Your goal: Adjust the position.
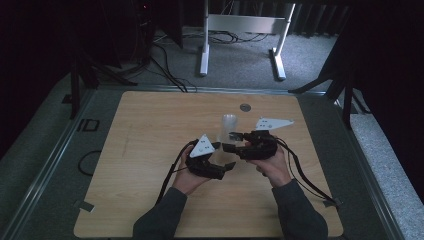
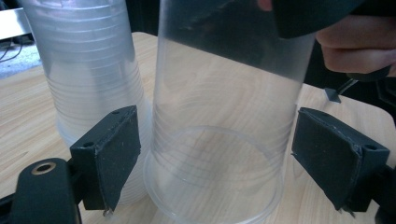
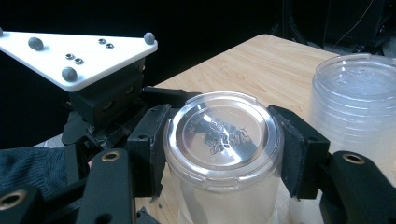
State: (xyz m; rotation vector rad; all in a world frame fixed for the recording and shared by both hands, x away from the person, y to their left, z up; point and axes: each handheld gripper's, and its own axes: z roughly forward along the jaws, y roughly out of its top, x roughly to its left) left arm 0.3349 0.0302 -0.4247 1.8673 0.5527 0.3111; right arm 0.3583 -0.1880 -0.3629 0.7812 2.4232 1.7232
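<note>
Cup (image 3: 223,140) (upturned) gripped level by right tongs (image 3: 223,154).

Embossed lettering on the clear plastic cup's (image 3: 223,140) upturned base, too faint to read, nothing else legible

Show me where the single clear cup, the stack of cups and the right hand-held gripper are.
single clear cup (image 3: 224,135): right gripper view, on its upturned base.
stack of cups (image 2: 88,60): left gripper view, on its ribbed side.
right hand-held gripper (image 3: 224,154): right gripper view, midway between its fingertips.
</note>
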